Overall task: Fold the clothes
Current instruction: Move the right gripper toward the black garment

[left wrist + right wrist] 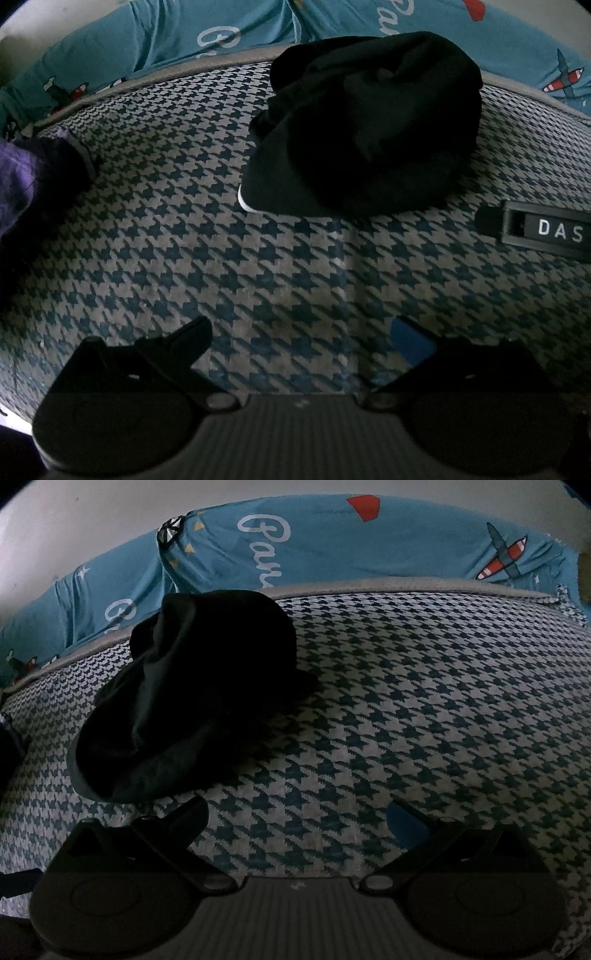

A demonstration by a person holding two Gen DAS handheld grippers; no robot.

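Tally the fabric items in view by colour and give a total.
Black: 1, the crumpled garment on the houndstooth cover
Purple: 1, the cloth at the left edge of the left wrist view
Teal printed: 1, the sheet behind
Houndstooth, blue and grey: 1, the cover
Total: 4

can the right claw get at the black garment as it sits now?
Probably yes. The black garment lies bunched on the houndstooth mat, just ahead and left of the open right claw. Only bare mat shows between them, and the claw is empty.
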